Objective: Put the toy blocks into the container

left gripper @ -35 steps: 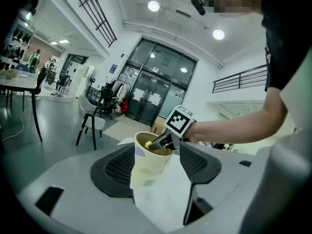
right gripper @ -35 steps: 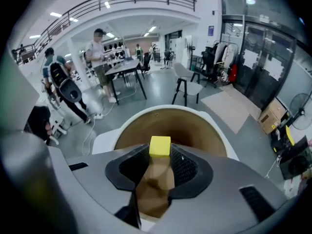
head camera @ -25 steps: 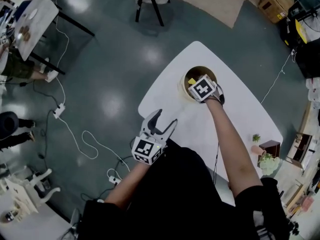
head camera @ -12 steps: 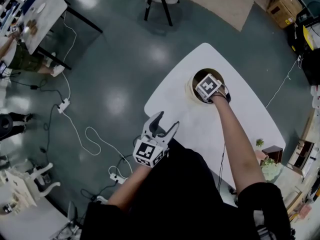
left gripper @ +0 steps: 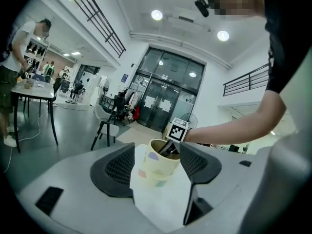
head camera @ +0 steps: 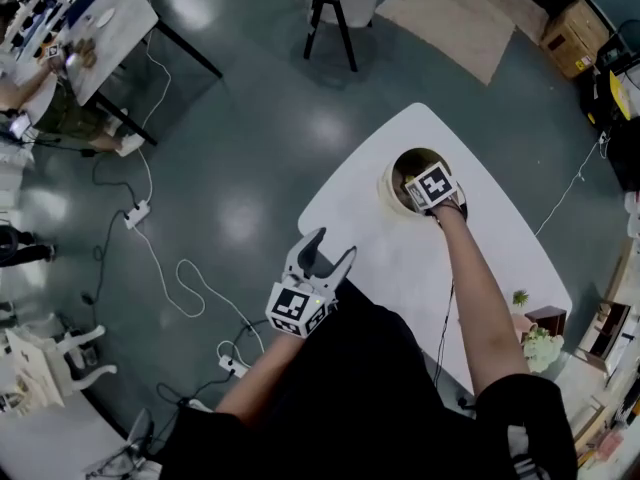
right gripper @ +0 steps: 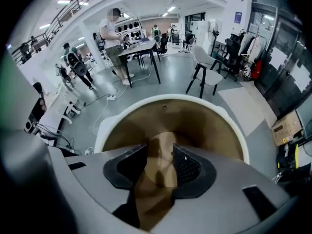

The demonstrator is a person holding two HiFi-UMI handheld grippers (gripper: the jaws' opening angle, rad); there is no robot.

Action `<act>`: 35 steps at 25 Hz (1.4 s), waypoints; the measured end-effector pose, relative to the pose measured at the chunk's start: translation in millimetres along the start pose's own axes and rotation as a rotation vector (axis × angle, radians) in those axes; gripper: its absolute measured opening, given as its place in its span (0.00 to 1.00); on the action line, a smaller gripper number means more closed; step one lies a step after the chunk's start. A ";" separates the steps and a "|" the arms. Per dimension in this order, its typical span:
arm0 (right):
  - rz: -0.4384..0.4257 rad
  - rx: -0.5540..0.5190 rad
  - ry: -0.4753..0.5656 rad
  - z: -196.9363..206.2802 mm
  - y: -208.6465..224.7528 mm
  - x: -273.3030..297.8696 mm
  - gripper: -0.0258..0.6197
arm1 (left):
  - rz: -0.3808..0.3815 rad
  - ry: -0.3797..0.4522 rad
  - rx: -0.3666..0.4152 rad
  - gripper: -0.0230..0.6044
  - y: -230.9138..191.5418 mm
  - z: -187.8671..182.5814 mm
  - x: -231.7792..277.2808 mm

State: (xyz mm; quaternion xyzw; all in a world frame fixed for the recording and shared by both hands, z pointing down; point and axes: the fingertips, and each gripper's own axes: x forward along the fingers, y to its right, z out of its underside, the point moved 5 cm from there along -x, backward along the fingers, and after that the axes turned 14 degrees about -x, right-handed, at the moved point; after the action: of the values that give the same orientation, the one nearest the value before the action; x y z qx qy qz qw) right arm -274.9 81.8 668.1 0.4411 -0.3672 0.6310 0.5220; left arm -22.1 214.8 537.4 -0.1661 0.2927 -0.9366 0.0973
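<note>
The container (head camera: 392,180) is a cream round tub with a brown inside, standing on the white table (head camera: 400,258). My right gripper (head camera: 425,190) points down into it, its marker cube over the opening. In the right gripper view its jaws (right gripper: 161,167) hang inside the container's rim (right gripper: 170,99); they have just been opening and nothing is between them. No block shows clearly inside. My left gripper (head camera: 333,246) is open and empty at the table's near edge. In the left gripper view its jaws (left gripper: 157,167) frame the container (left gripper: 155,172), well short of it.
A small plant (head camera: 514,300) and a dark box (head camera: 545,320) stand at the table's right corner. A chair (head camera: 340,3) and a rug (head camera: 465,13) lie beyond the table. Cables (head camera: 175,268) trail on the floor at left, near another table (head camera: 105,18) with a person.
The right gripper stays in the container. A yellow block seen beside it a second ago no longer shows. The left gripper has shifted slightly along the table's near edge.
</note>
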 end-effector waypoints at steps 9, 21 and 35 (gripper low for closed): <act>0.054 0.122 0.208 -11.0 -31.0 -70.0 0.23 | 0.015 0.046 0.023 0.46 5.7 -9.3 -41.0; 0.196 0.220 0.641 -3.9 -123.1 -181.5 0.05 | 0.092 0.032 0.001 0.46 24.3 22.6 -86.9; 0.477 0.486 0.782 144.2 -227.9 -253.6 0.04 | 0.296 -0.112 0.042 0.46 82.9 72.5 -55.7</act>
State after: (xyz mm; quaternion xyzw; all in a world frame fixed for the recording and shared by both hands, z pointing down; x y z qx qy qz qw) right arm -9.3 -94.1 479.6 0.1848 -0.0779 0.9171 0.3445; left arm 63.2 125.8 531.1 -0.1712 0.2882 -0.9072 0.2540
